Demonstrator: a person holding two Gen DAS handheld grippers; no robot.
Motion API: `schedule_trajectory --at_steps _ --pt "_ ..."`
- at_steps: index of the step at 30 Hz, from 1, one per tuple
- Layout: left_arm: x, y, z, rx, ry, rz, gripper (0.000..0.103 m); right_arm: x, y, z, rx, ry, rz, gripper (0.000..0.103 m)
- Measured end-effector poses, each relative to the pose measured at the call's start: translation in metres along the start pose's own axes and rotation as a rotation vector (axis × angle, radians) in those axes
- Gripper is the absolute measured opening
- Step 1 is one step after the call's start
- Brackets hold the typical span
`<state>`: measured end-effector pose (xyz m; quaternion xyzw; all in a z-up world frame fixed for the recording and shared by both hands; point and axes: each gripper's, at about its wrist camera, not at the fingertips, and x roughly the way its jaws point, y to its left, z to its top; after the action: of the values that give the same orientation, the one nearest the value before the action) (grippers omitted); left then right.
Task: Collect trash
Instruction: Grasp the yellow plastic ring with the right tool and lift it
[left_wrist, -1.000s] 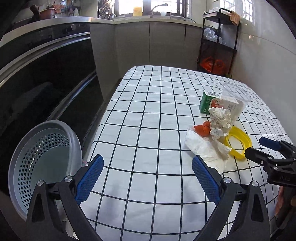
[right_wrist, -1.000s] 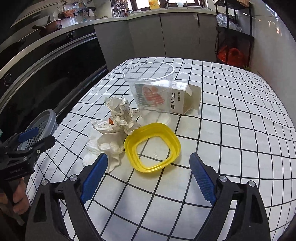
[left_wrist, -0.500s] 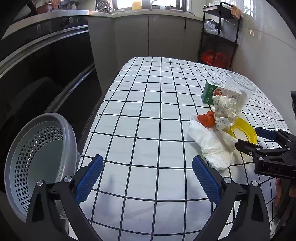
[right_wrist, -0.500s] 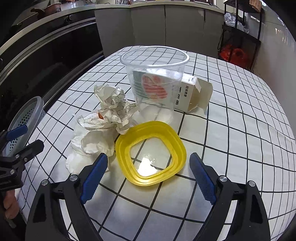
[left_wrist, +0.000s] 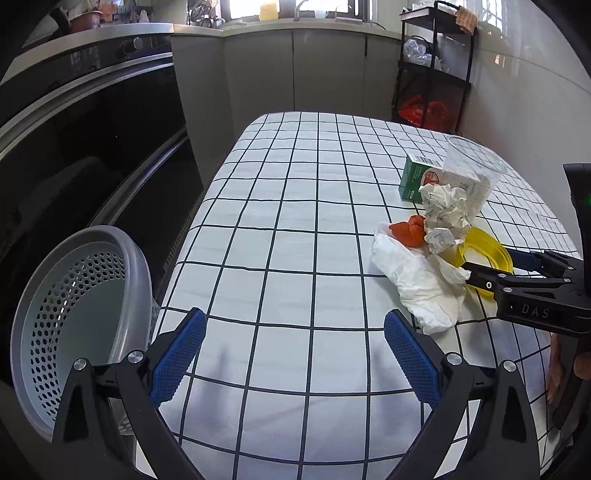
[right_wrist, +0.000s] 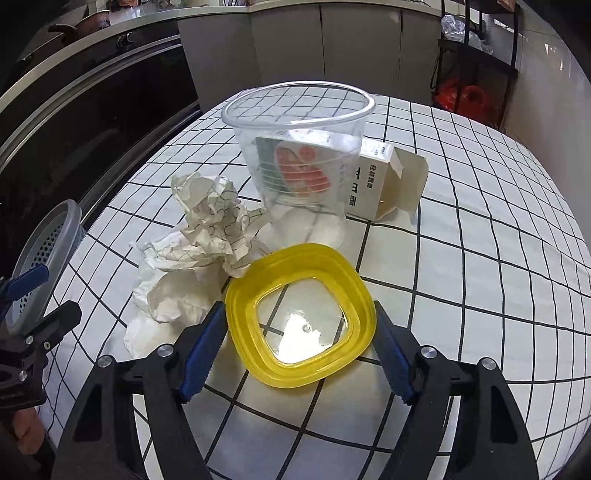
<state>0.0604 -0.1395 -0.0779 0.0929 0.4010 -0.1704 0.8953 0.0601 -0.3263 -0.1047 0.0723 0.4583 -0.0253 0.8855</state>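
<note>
A yellow plastic lid (right_wrist: 300, 319) lies on the checked tablecloth (right_wrist: 480, 280), between the open jaws of my right gripper (right_wrist: 301, 350). Behind it stand a clear plastic cup (right_wrist: 295, 147) and an opened white carton (right_wrist: 384, 181). Crumpled paper (right_wrist: 214, 225) and a white tissue (right_wrist: 166, 299) lie to its left. In the left wrist view the same pile shows at the right: lid (left_wrist: 491, 254), cup (left_wrist: 471, 177), carton (left_wrist: 415, 177), paper (left_wrist: 445, 214), tissue (left_wrist: 421, 284) and an orange scrap (left_wrist: 408, 230). My left gripper (left_wrist: 291, 354) is open and empty over the table's near edge.
A grey perforated basket (left_wrist: 74, 317) sits off the table's left edge, also in the right wrist view (right_wrist: 48, 251). A dark oven front (left_wrist: 92, 122) runs along the left. A black shelf rack (left_wrist: 432, 74) stands past the table's far end.
My right gripper moved forward and down until its open jaws straddle the yellow lid. My left gripper shifted slightly; the trash pile has not moved.
</note>
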Motion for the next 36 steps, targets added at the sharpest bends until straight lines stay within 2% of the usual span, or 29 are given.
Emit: schedule_trajectory --at_steps 5,10,17,25,30,34,36 --pt "-0.003 -0.005 -0.003 0.011 -0.001 -0.007 0.095 -0.01 0.001 -0.008 0.02 -0.01 0.004 0.072" --pt "-0.007 -0.014 -0.004 0.018 0.005 -0.04 0.095 -0.031 -0.006 -0.021 0.096 -0.028 0.002 0.072" --pt "-0.008 -0.039 0.002 0.038 0.002 -0.085 0.095 -0.071 -0.017 -0.035 0.2 -0.118 -0.039 0.072" --pt "0.01 -0.063 0.013 0.033 0.027 -0.11 0.095 -0.094 -0.041 -0.04 0.3 -0.186 -0.076 0.072" --pt "0.025 -0.076 0.017 0.064 0.039 -0.085 0.094 -0.091 -0.066 -0.041 0.422 -0.181 -0.008 0.072" --pt "0.033 -0.079 0.019 0.062 0.054 -0.08 0.073 -0.088 -0.061 -0.038 0.402 -0.173 0.008 0.072" --pt "0.034 -0.079 0.018 0.056 0.055 -0.085 0.067 -0.087 -0.057 -0.036 0.383 -0.169 0.013 0.072"
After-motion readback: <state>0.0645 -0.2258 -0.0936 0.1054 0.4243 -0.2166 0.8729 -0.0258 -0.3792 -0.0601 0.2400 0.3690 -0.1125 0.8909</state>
